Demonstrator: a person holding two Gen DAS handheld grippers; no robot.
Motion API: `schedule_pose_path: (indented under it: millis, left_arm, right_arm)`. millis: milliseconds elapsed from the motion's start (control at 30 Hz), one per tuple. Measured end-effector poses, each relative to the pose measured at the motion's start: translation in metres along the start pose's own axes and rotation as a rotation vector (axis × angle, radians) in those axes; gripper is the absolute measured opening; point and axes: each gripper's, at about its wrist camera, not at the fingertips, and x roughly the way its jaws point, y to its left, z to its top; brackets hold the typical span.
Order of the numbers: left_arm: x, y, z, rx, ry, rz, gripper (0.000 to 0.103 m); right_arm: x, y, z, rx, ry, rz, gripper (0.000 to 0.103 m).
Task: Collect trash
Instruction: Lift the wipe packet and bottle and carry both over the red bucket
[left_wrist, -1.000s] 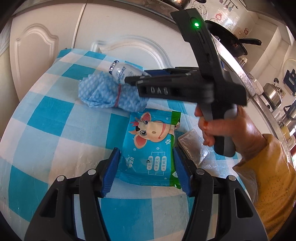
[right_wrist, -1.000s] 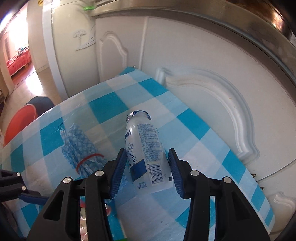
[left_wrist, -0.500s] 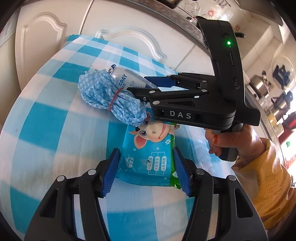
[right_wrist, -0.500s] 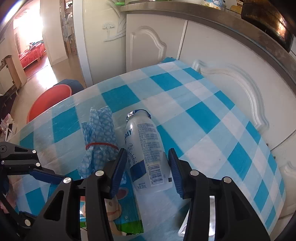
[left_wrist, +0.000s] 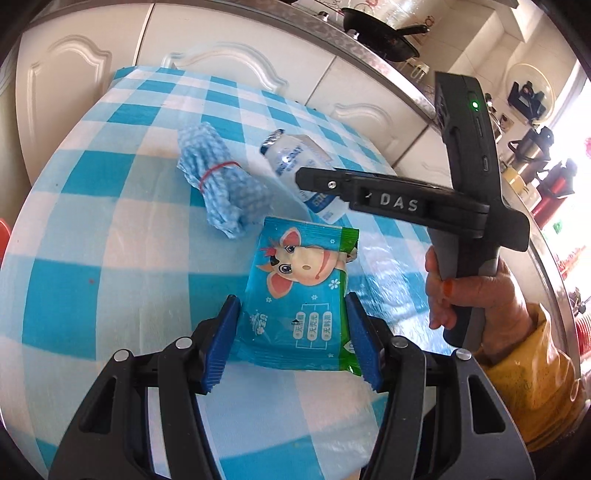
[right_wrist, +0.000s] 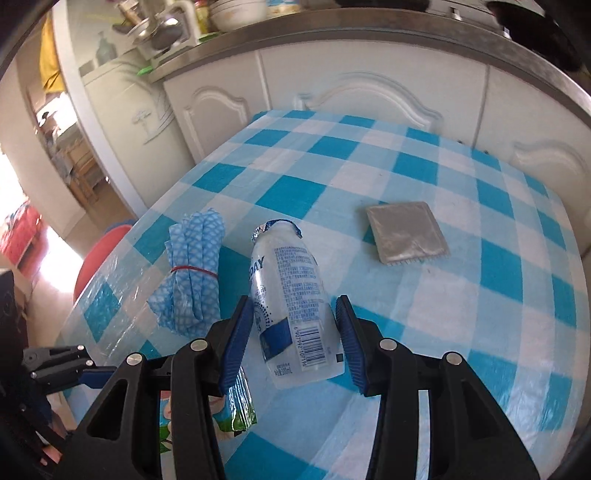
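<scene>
Lifted clear of the checked tablecloth (right_wrist: 461, 192) since a second ago, both grippers carry trash: the left gripper (left_wrist: 293, 341) clamps a blue wipes packet (left_wrist: 299, 291), the right gripper (right_wrist: 293, 341) a plastic bottle (right_wrist: 291, 306). Bundled cloth (right_wrist: 194, 273) and silver sachet (right_wrist: 406, 230) remain for collection.
</scene>
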Motion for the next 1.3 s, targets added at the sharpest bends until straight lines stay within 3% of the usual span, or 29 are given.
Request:
schedule_pose_path:
  millis: [300, 400, 567, 600, 667, 700, 733, 833, 967, 1033, 1133, 1300]
  left_arm:
    - [-0.025, -0.015, -0.018, 0.029, -0.032, -0.049, 0.058]
    - [-0.036, -0.018, -0.022, 0.042, -0.043, -0.062, 0.043]
    - [-0.037, -0.014, -0.029, 0.051, -0.024, -0.053, 0.043]
    - [-0.036, -0.014, -0.031, 0.053, -0.009, -0.07, 0.044]
    - [-0.037, -0.019, -0.034, 0.086, 0.007, -0.084, 0.06]
    - [-0.037, -0.025, -0.036, 0.121, 0.008, -0.079, 0.076]
    - [-0.036, -0.031, -0.038, 0.162, 0.002, -0.057, 0.079]
    - [-0.022, -0.05, -0.044, 0.304, 0.023, 0.043, 0.079]
    - [0.0, -0.061, -0.046, 0.387, 0.063, 0.112, 0.079]
    - [0.008, -0.062, -0.046, 0.405, 0.075, 0.15, 0.067]
    - [0.013, -0.063, -0.046, 0.423, 0.065, 0.18, 0.059]
    - [0.013, -0.065, -0.046, 0.418, 0.056, 0.183, 0.054]
  right_arm:
    - [-0.052, -0.012, -0.061, 0.287, -0.083, -0.005, 0.048]
    - [-0.064, -0.009, -0.08, 0.319, -0.09, -0.032, 0.048]
    - [-0.073, -0.005, -0.099, 0.342, -0.092, -0.051, 0.048]
    - [-0.075, -0.005, -0.102, 0.344, -0.095, -0.052, 0.048]
    - [-0.081, -0.004, -0.106, 0.354, -0.104, -0.051, 0.048]
    - [-0.083, -0.005, -0.108, 0.359, -0.108, -0.052, 0.048]
    - [-0.085, -0.005, -0.109, 0.364, -0.113, -0.053, 0.048]
    - [-0.091, -0.005, -0.112, 0.373, -0.127, -0.046, 0.048]
    - [-0.098, -0.004, -0.113, 0.372, -0.143, -0.046, 0.048]
    - [-0.101, -0.004, -0.115, 0.375, -0.149, -0.048, 0.048]
    - [-0.104, -0.004, -0.117, 0.377, -0.151, -0.047, 0.048]
    - [-0.108, -0.003, -0.119, 0.384, -0.162, -0.042, 0.048]
